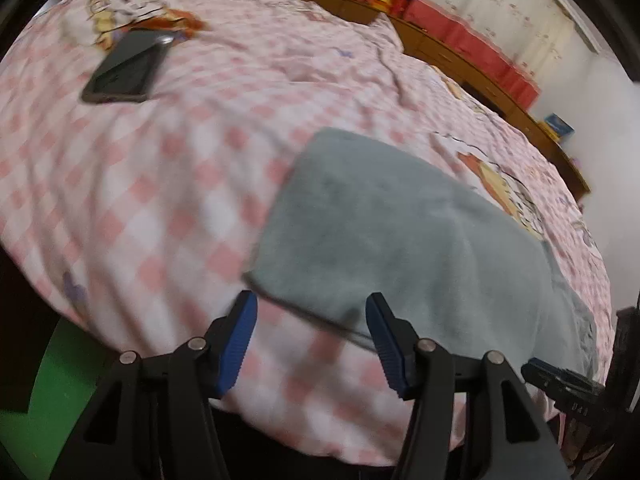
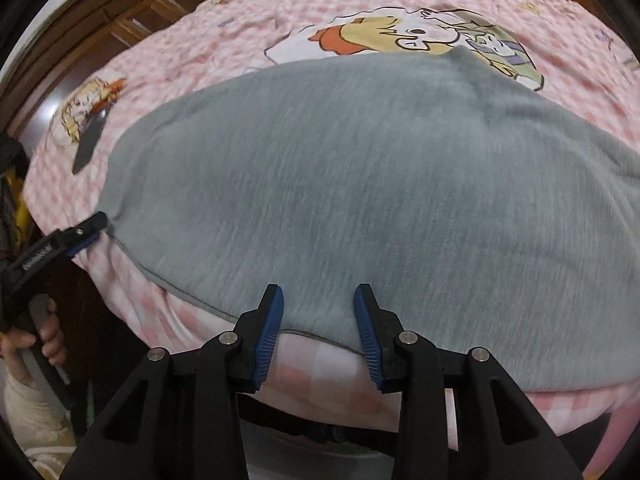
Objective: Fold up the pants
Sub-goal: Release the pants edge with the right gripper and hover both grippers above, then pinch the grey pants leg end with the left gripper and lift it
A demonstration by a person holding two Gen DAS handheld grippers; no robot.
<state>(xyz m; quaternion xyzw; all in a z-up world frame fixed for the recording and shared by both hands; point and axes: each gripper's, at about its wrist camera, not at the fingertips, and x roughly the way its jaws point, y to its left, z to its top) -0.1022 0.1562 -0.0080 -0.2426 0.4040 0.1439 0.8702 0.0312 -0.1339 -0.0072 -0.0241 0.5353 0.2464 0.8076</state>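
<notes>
One pair of grey pants (image 2: 360,184) lies folded flat at the near edge of the pink checked bed (image 1: 160,184). Two grippers, left gripper (image 1: 312,316) and right gripper (image 2: 319,308), hover spread, pinching nothing. One phone (image 1: 128,68) rests beyond; wooden furniture (image 1: 480,68) lines the wall.

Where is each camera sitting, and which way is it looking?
Left wrist: sits on the left claw, looking down along it at the near corner of the gray pants on the pink checked bed; its open blue fingers show.
Right wrist: sits on the right claw, looking down over the pants' near edge; its open fingers show, plus a hand holding the other claw.
Shared: pants, bed, dark phone.
</notes>
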